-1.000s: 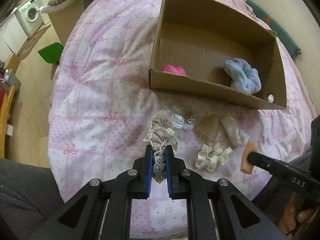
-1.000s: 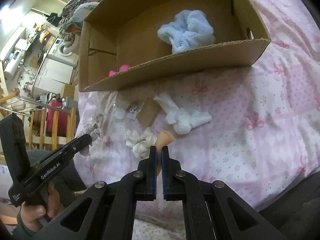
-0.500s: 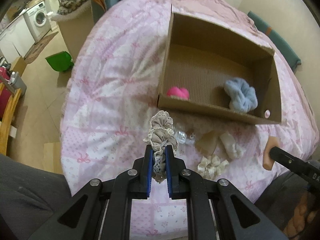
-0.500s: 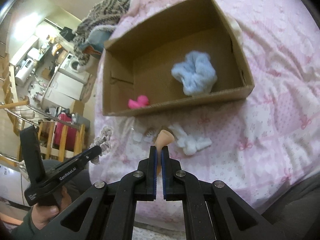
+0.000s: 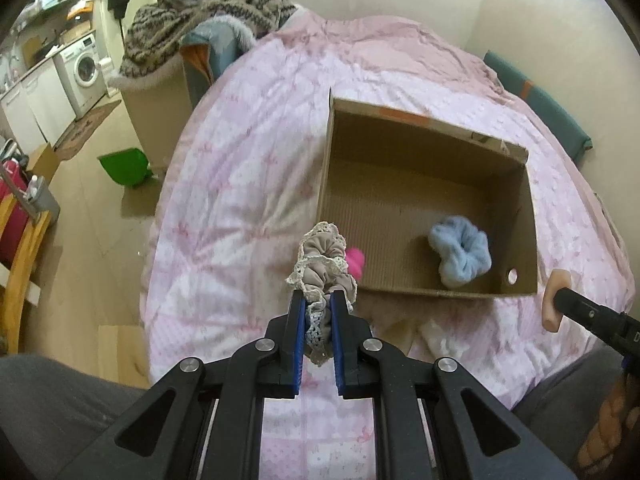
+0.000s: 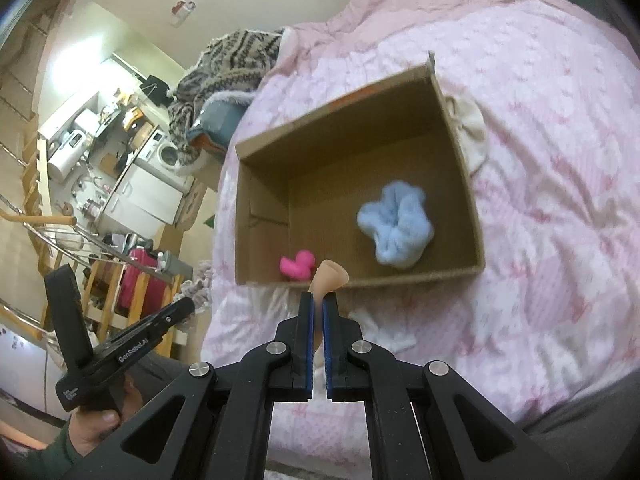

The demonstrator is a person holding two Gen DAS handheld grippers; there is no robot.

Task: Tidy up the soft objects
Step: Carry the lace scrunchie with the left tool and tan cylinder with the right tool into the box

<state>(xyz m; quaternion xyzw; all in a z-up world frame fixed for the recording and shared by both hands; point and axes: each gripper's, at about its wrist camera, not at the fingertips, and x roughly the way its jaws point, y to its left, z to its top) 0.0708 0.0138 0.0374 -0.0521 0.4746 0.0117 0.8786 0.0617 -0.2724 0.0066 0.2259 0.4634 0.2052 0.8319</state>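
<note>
Left tongs (image 5: 317,312) grip a beige scrunchie (image 5: 324,264), its length running straight out ahead toward the box (image 5: 432,294); right tongs (image 6: 318,312) pinch a peach piece (image 6: 330,276) pointing forward.

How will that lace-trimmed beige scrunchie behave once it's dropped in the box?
The scrunchie looks floppy: its ruffles bulge and sag past the left gripper. Probably light, since a small pinch carries it. Likely lands limp in the cardboard box, without rolling.
</note>
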